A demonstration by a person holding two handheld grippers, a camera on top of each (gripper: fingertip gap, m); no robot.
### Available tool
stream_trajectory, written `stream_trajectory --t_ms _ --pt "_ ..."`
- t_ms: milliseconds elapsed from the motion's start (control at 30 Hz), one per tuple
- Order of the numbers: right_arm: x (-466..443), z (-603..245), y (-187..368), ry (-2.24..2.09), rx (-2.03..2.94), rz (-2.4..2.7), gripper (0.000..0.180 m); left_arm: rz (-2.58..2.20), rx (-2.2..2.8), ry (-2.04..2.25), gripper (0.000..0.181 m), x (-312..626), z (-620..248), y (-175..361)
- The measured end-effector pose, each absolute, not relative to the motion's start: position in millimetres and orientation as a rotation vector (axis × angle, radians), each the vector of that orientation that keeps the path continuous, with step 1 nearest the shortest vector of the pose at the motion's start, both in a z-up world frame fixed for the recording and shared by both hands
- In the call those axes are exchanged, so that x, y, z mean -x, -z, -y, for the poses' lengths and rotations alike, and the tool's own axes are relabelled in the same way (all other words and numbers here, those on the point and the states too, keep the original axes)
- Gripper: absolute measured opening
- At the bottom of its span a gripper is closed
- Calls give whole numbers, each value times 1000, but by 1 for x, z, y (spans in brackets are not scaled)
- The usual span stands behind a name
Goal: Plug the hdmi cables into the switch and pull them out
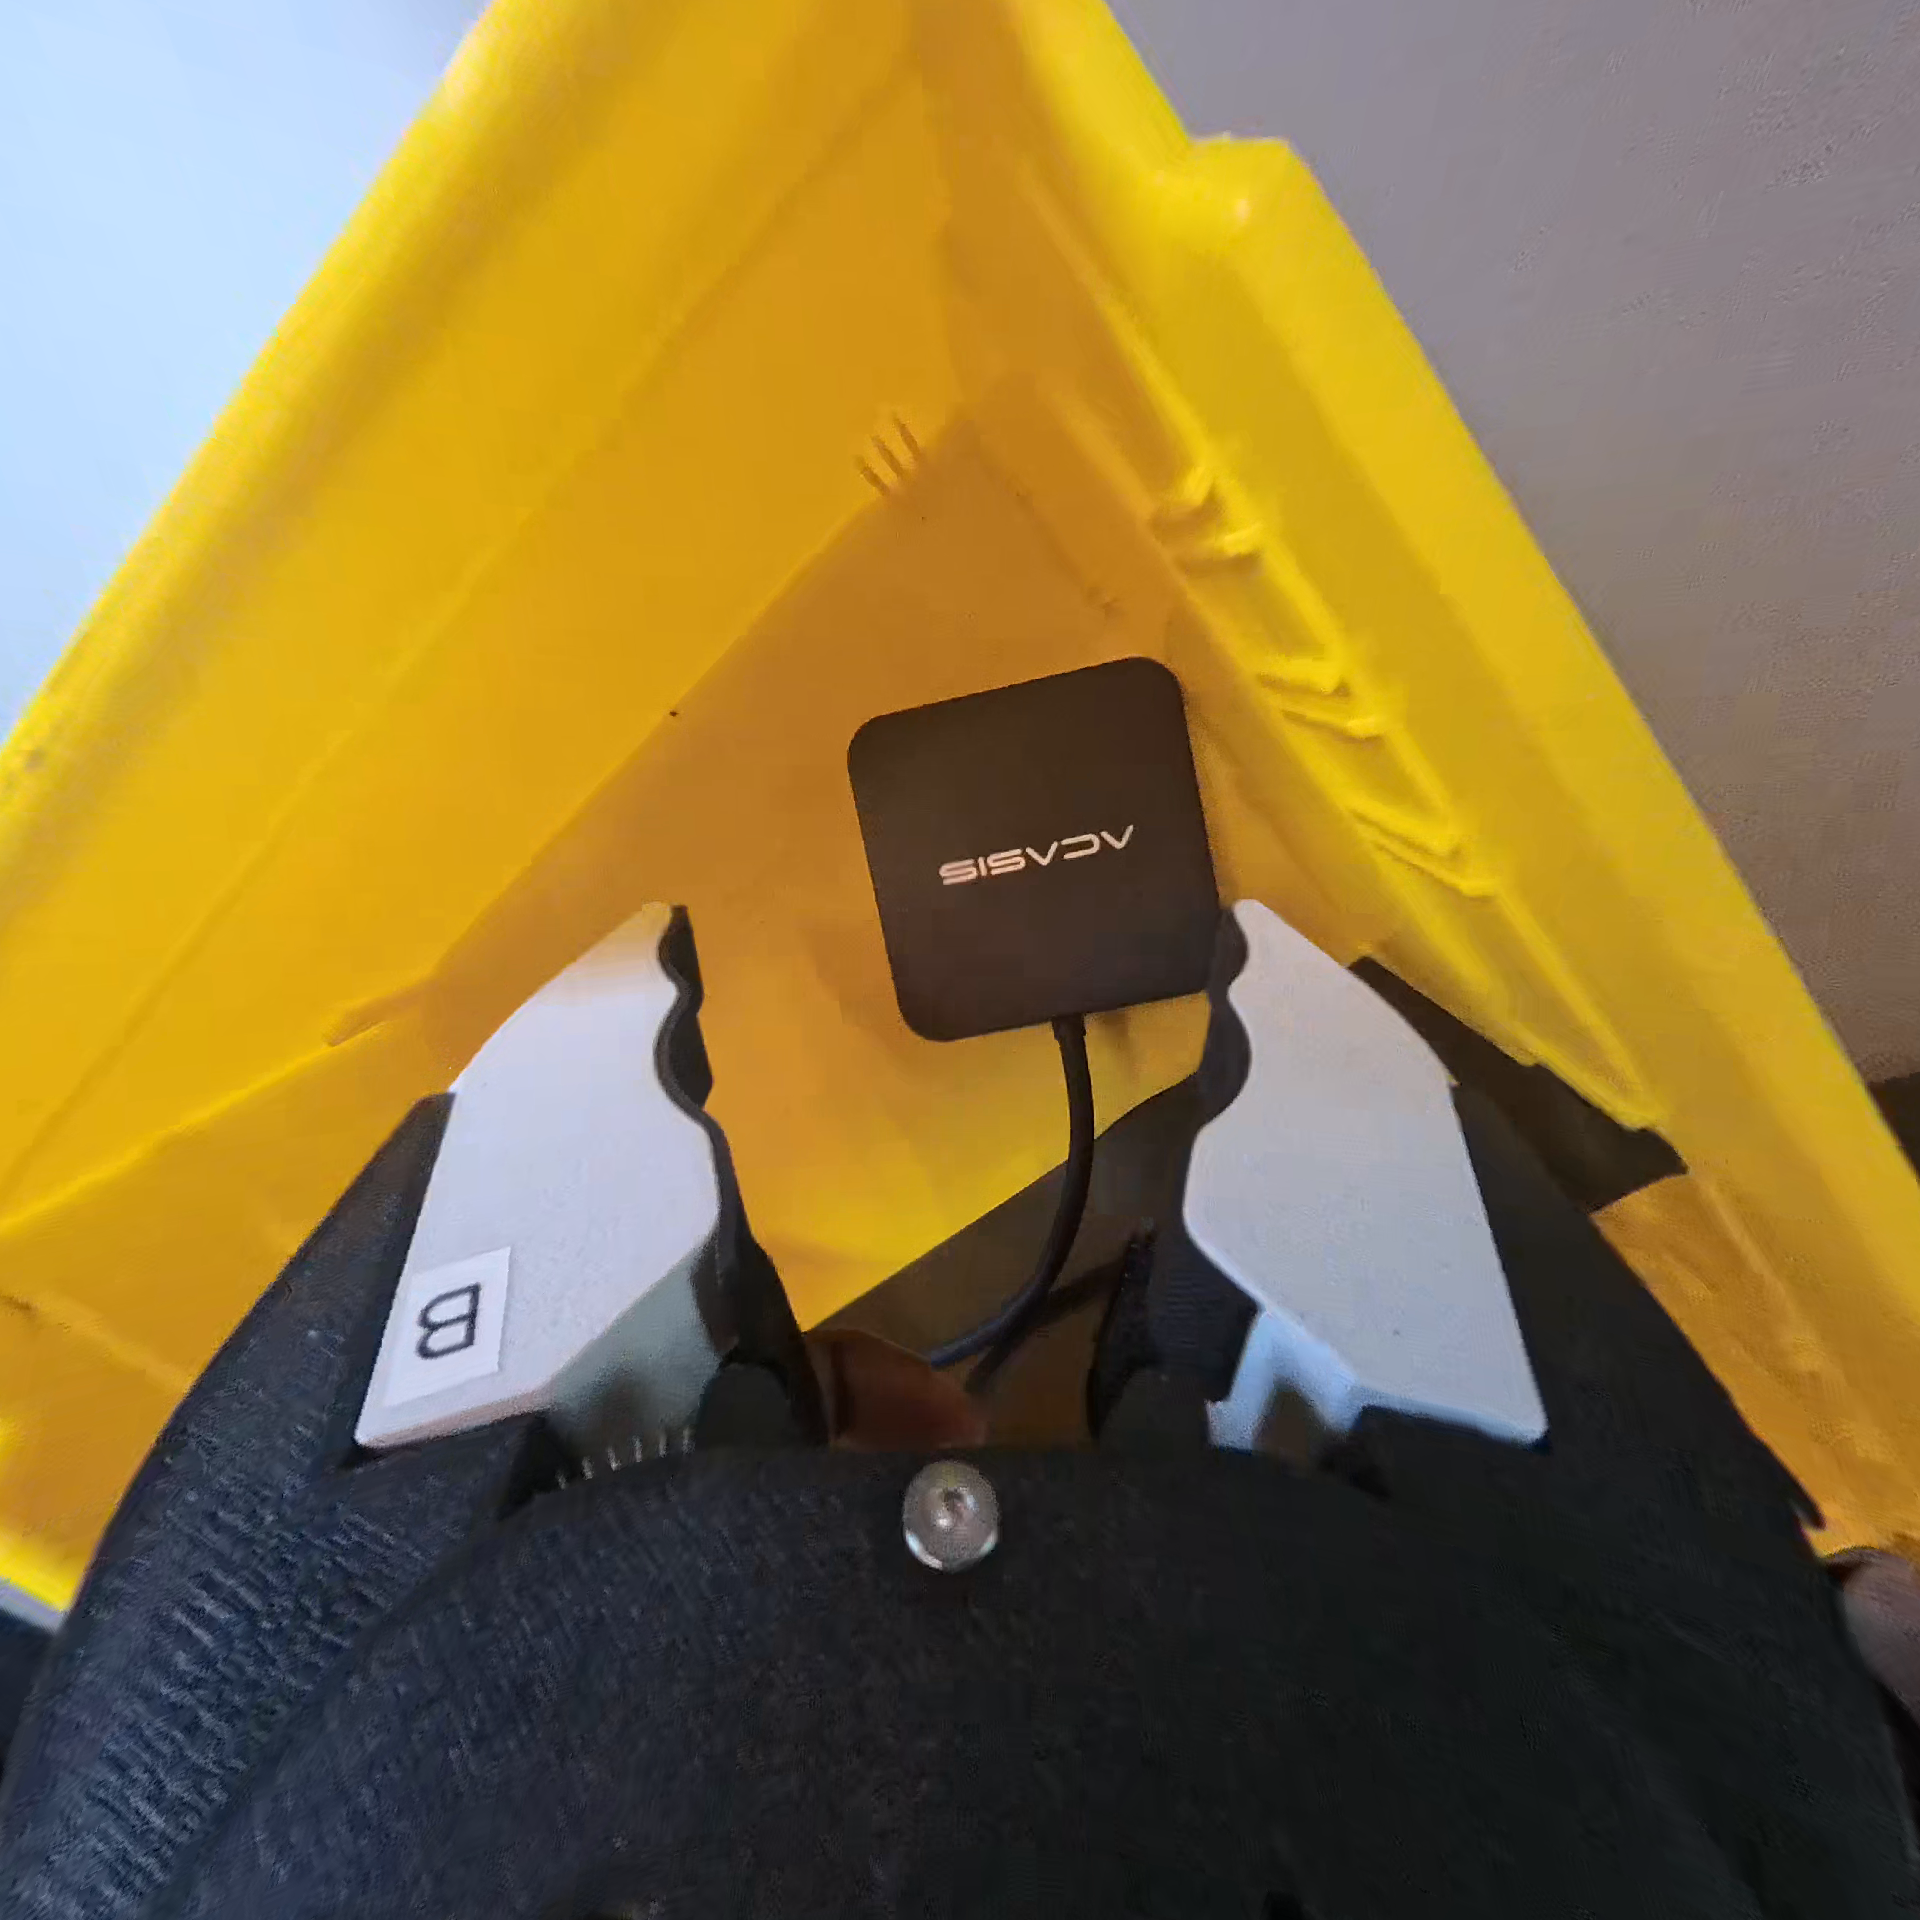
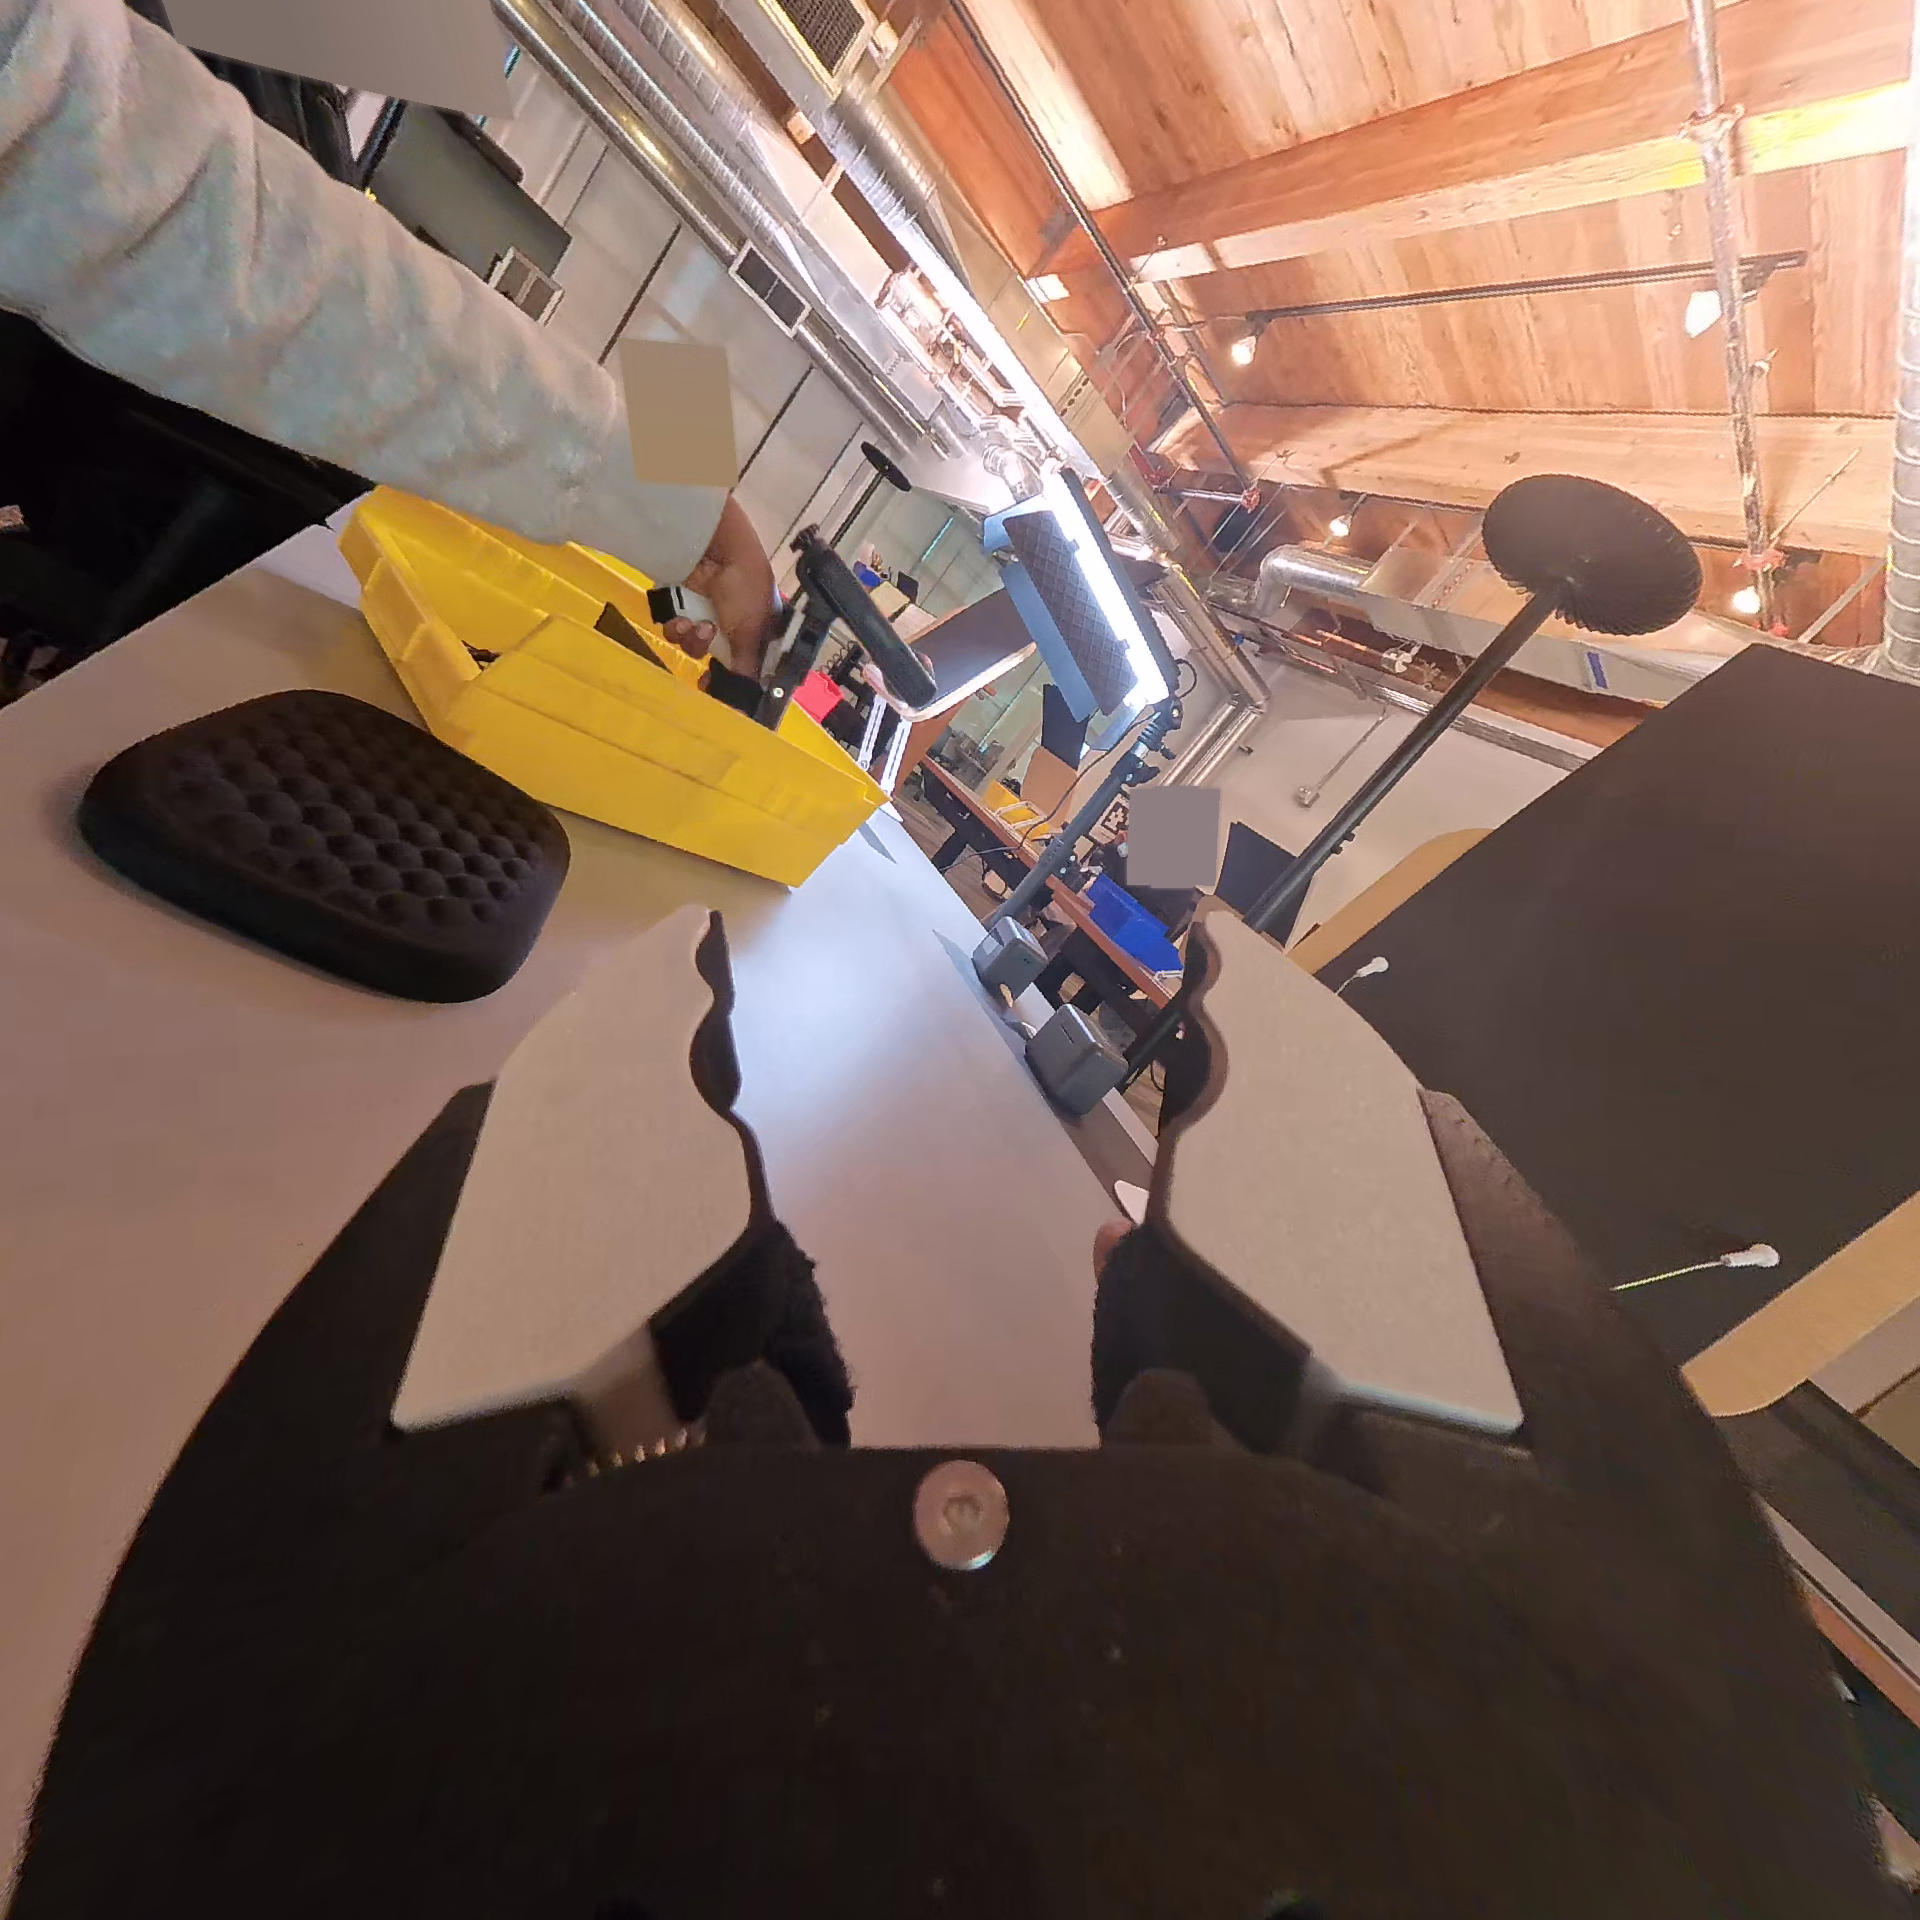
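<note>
The grey tabletop [image 2: 260, 1122] is carrying a yellow bin [image 1: 623, 644] and a black dimpled pad [image 2: 322, 842] beside it. Inside the bin, the switch [image 1: 1034, 847] is lying flat near one wall: a small black square box with rounded corners, pale lettering on top, and a thin black cable [image 1: 1070, 1153] coming out of its near edge. The left gripper [image 1: 956, 914] is hovering over it with fingers spread apart, gripping nothing. The right gripper [image 2: 951, 925] is also standing open and empty over the tabletop.

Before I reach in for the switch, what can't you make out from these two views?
- Switch ports: left wrist view shows only its top face.
- Its cable's far end: hidden behind the left gripper body.
- Yellow bin contents: too small in the right wrist view, partly hidden by the person's hand.
</note>
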State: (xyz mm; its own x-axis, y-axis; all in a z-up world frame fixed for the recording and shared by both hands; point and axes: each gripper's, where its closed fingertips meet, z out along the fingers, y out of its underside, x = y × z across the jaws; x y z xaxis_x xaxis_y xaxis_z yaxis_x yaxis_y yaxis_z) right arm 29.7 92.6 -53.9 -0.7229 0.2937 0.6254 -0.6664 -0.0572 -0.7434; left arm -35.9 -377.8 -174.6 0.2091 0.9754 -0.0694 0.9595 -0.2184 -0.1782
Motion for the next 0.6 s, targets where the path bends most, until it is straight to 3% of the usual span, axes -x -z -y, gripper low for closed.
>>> stream_trajectory --t_ms 233,300,600 --pt "-31 -92 55 -1835 -419 1558 83 2010 2408 -50 96 28 377 202" --pt "-31 -93 54 -1835 -417 1554 83 1963 2452 -2 73 26 371 203" --pt "-30 -94 53 -1832 -417 1549 83 1867 2432 -273 71 35 379 169"
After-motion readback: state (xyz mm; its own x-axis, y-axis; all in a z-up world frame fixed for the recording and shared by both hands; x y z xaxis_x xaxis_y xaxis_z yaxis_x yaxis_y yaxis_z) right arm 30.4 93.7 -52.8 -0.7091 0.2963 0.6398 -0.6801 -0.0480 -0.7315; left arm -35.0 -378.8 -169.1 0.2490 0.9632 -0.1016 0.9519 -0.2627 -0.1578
